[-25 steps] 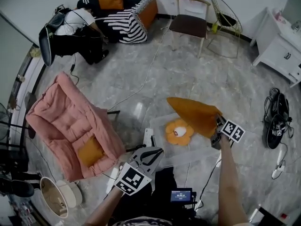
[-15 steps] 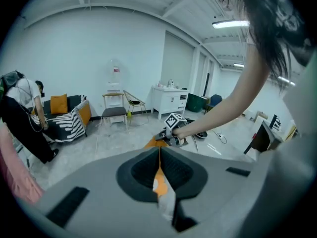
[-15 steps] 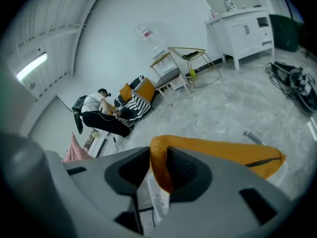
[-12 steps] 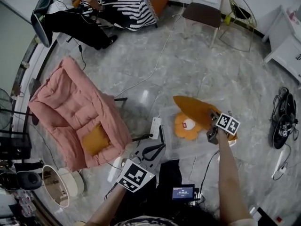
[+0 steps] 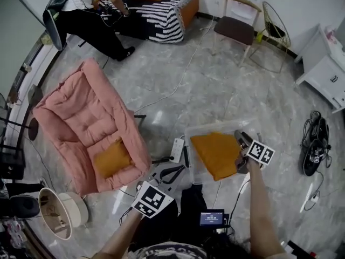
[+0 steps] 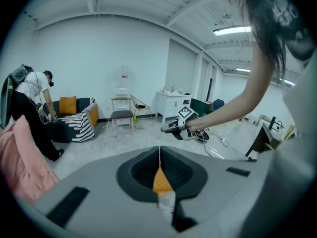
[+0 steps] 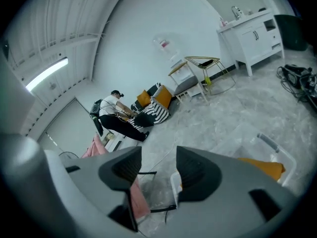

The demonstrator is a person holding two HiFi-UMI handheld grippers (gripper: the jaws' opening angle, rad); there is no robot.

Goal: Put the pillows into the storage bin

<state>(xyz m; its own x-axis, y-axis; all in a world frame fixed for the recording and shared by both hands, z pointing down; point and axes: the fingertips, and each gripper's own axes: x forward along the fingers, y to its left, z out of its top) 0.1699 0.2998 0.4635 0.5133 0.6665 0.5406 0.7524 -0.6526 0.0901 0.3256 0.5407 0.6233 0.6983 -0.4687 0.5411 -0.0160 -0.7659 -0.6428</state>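
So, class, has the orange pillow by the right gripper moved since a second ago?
Yes. The orange pillow has dropped from above the clear storage bin into it, and now lies flat inside.

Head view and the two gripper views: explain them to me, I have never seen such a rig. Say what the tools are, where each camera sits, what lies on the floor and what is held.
No robot here: a person holds a two-jaw tool in each hand. The head view looks down from the person's head; each gripper view looks along one tool's own jaws. The left gripper has its jaws together, holding nothing. The right gripper is opening its jaws, nothing between them, by the clear plastic storage bin, where a flat orange pillow lies. On the grey marble floor stands a pink padded armchair with a second small orange pillow on it.
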